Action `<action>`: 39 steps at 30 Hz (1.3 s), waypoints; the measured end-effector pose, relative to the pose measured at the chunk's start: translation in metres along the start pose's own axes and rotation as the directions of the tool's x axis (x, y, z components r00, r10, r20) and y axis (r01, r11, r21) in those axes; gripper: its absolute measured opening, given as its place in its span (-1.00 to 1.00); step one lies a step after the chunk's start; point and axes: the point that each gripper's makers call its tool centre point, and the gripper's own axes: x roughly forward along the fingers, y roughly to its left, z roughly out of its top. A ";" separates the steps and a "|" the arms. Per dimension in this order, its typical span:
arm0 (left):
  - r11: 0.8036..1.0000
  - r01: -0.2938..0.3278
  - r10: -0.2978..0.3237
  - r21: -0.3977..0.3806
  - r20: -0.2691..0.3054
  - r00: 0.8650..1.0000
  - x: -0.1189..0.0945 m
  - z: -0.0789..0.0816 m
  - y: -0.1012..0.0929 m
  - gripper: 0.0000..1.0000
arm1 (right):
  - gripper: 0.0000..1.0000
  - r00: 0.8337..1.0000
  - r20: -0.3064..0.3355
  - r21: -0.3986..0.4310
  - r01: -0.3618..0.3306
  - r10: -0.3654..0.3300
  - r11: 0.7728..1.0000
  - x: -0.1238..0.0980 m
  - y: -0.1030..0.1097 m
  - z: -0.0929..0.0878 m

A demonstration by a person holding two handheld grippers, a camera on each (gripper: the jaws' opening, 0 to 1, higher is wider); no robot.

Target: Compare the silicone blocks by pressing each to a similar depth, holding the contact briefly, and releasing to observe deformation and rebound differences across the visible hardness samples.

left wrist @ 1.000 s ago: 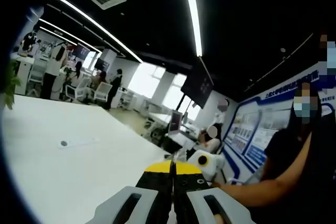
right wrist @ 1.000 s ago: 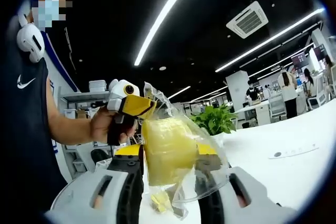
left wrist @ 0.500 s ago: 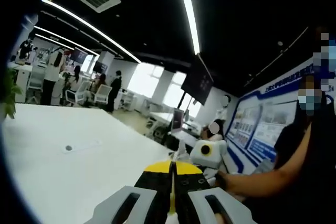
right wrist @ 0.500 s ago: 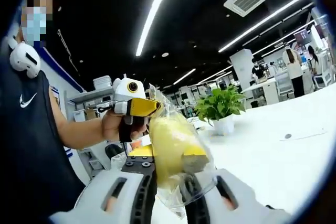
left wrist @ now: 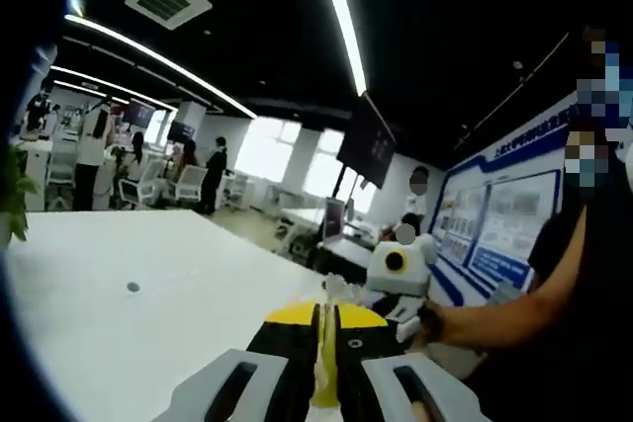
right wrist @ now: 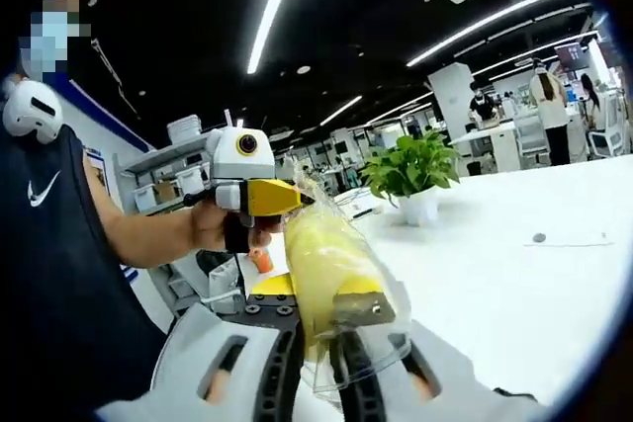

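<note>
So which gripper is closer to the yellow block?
Right. The right gripper has the block squeezed between its jaws, through the clear bag. The left gripper pinches the bag's top edge, just above the block.

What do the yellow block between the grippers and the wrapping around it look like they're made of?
The yellow block looks like soft silicone or rubber: matte, slightly translucent, and narrowed between the right gripper. Its wrapping, the clear bag, looks like thin glossy plastic film, crinkled, with shiny highlights. The left gripper pinches the bag's top edge. Neither material is certain by look alone.
</note>
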 end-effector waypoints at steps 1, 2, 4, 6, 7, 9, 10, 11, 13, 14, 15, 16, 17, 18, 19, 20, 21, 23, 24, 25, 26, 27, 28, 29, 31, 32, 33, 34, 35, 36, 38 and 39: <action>1.000 0.001 -0.001 -0.007 -0.006 1.000 -0.001 0.000 0.000 -1.00 | -0.92 1.000 -0.008 0.001 -0.001 0.001 1.000 -0.001 0.000 -0.002; 1.000 0.016 -0.016 -0.001 -0.020 1.000 -0.002 -0.003 -0.003 -1.00 | -0.92 1.000 -0.011 0.002 -0.001 0.001 1.000 -0.001 0.000 -0.003; 0.998 0.022 -0.020 0.057 -0.031 0.999 -0.003 -0.005 -0.006 -1.00 | -0.91 1.000 -0.021 0.006 -0.010 0.010 1.000 -0.002 0.002 -0.005; 0.997 0.022 -0.020 0.072 -0.034 0.999 -0.003 -0.007 -0.006 -1.00 | -0.91 0.999 -0.033 0.018 -0.011 0.011 1.000 -0.001 0.003 -0.008; 0.998 0.016 -0.014 0.064 -0.034 0.999 -0.003 -0.009 -0.005 -1.00 | -0.91 0.999 -0.041 0.018 -0.010 0.011 1.000 -0.001 0.003 -0.009; 0.998 0.017 -0.015 0.063 -0.028 0.999 -0.003 -0.011 -0.005 -1.00 | -0.92 0.999 -0.051 0.022 -0.010 0.012 1.000 -0.002 0.003 -0.010; 0.998 0.016 -0.014 0.068 -0.025 1.000 -0.003 -0.011 -0.005 -1.00 | -0.92 0.998 -0.054 0.026 -0.011 0.013 1.000 -0.002 0.002 -0.010; 0.998 0.012 -0.011 0.063 -0.027 1.000 -0.003 -0.011 -0.005 -1.00 | -0.92 0.998 -0.058 0.027 -0.010 0.011 1.000 -0.003 0.002 -0.011; 0.998 0.006 -0.004 0.055 -0.038 0.999 -0.002 -0.013 -0.004 -1.00 | -0.92 0.997 -0.072 0.022 -0.008 0.009 1.000 -0.004 0.002 -0.014; 0.999 -0.003 0.005 0.052 -0.046 0.999 -0.001 -0.015 -0.003 -1.00 | -0.92 0.997 -0.083 0.020 -0.004 0.005 1.000 -0.004 0.002 -0.016; 0.998 -0.007 0.010 0.064 -0.050 0.999 -0.001 -0.017 -0.004 -1.00 | -0.93 0.996 -0.089 0.017 -0.002 0.003 1.000 -0.004 0.002 -0.017; 0.997 -0.010 0.014 0.073 -0.053 0.999 -0.001 -0.019 -0.004 -1.00 | -0.93 0.995 -0.097 0.013 -0.002 0.003 1.000 -0.005 0.002 -0.018; 0.997 -0.005 0.010 0.079 -0.056 0.998 -0.001 -0.021 -0.005 -1.00 | -0.93 0.995 -0.101 0.010 -0.002 0.003 1.000 -0.005 0.002 -0.019; 0.995 -0.001 0.007 0.098 -0.063 0.998 -0.001 -0.023 -0.005 -1.00 | -0.94 0.994 -0.108 0.013 -0.001 0.003 1.000 -0.006 0.001 -0.020; 0.990 -0.014 0.025 0.140 -0.080 0.996 -0.002 -0.026 -0.004 -1.00 | -0.94 0.992 -0.124 0.026 0.001 0.003 1.000 -0.005 0.002 -0.023; 0.986 -0.033 0.050 0.163 -0.106 0.993 -0.002 -0.031 -0.001 -1.00 | -0.94 0.990 -0.139 0.034 0.002 0.003 0.999 -0.004 0.003 -0.026; 0.987 -0.032 0.051 0.158 -0.114 0.992 -0.002 -0.032 -0.001 -1.00 | -0.95 0.988 -0.152 0.026 0.005 -0.001 1.000 -0.004 0.003 -0.028; 0.993 -0.035 0.047 0.114 -0.104 0.993 -0.003 -0.031 0.000 -1.00 | -0.95 0.990 -0.141 0.032 0.005 0.000 0.999 -0.004 0.003 -0.028; 0.992 -0.034 0.045 0.120 -0.095 0.994 -0.004 -0.030 0.000 -1.00 | -0.95 0.991 -0.135 0.036 0.005 0.000 0.999 -0.004 0.003 -0.027; 0.991 -0.031 0.043 0.131 -0.087 0.995 -0.004 -0.029 -0.001 -1.00 | -0.95 0.991 -0.135 0.036 0.004 0.001 0.999 -0.004 0.003 -0.026; 0.989 -0.035 0.047 0.142 -0.085 0.995 -0.003 -0.028 0.000 -1.00 | -0.95 0.991 -0.134 0.036 0.004 0.000 0.999 -0.004 0.003 -0.026; 0.987 -0.047 0.060 0.153 -0.083 0.995 -0.003 -0.028 0.001 -1.00 | -0.95 0.991 -0.132 0.038 0.010 -0.005 0.999 -0.004 0.002 -0.026; 0.985 -0.055 0.069 0.166 -0.082 0.994 -0.002 -0.028 0.001 -1.00 | -0.95 0.991 -0.133 0.042 0.011 -0.005 0.999 -0.004 0.002 -0.026; 0.976 -0.068 0.086 0.206 -0.077 0.993 -0.001 -0.027 0.003 -1.00 | -0.95 0.991 -0.132 0.046 0.012 -0.006 0.999 -0.004 0.002 -0.025; 0.977 -0.063 0.081 0.205 -0.080 0.994 0.001 -0.030 0.000 -1.00 | -0.95 0.991 -0.133 0.043 0.015 -0.009 0.999 -0.005 0.002 -0.026; 0.979 -0.060 0.076 0.194 -0.076 0.994 0.000 -0.030 -0.001 -1.00 | -0.95 0.991 -0.133 0.045 0.013 -0.007 0.999 -0.006 0.003 -0.026; 0.985 -0.059 0.072 0.164 -0.074 0.995 -0.001 -0.029 -0.001 -1.00 | -0.95 0.991 -0.135 0.049 0.011 -0.004 0.999 -0.006 0.004 -0.026; 0.986 -0.065 0.076 0.154 -0.063 0.995 -0.001 -0.028 -0.001 -1.00 | -0.95 0.991 -0.133 0.048 0.010 -0.004 0.999 -0.007 0.004 -0.026; 0.984 -0.068 0.077 0.162 -0.052 0.996 0.000 -0.027 -0.001 -1.00 | -0.94 0.991 -0.130 0.047 0.012 -0.006 0.999 -0.007 0.005 -0.024; 0.985 -0.069 0.077 0.159 -0.046 0.996 0.000 -0.027 -0.003 -1.00 | -0.94 0.991 -0.130 0.045 0.013 -0.007 0.999 -0.009 0.004 -0.023; 0.986 -0.068 0.075 0.153 -0.041 0.996 0.001 -0.026 -0.004 -1.00 | -0.92 0.993 -0.120 0.061 0.011 -0.004 0.998 -0.012 0.004 -0.022; 0.984 -0.059 0.065 0.171 -0.031 0.997 0.003 -0.024 -0.007 -1.00 | -0.92 0.994 -0.113 0.057 0.008 -0.002 0.998 -0.014 0.004 -0.021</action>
